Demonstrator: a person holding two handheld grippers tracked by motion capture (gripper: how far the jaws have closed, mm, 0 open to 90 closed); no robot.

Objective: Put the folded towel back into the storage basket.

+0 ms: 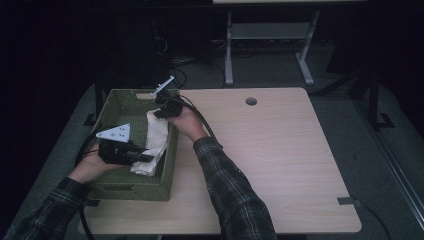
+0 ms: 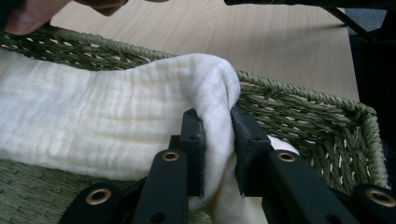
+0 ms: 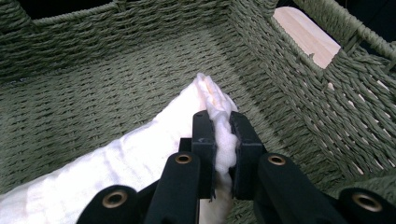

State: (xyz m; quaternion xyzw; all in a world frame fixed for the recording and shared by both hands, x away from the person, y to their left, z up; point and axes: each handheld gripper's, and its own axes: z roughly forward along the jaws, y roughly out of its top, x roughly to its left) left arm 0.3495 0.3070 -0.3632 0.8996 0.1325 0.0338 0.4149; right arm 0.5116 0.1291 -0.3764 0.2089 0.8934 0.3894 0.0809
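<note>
the wooden table carries a green woven basket at its left edge. inside the basket lies a folded white cloth, draped against the right wall. the right gripper is clamped tight on the cloth's far corner. the left gripper has a fold of the near end between its jaws, pressing on it only loosely.

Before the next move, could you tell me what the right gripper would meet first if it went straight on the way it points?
Probably the basket: beyond the cloth pinched in the right gripper, its jaws aim at the woven floor near the far wall. Depth is hard to judge.
</note>
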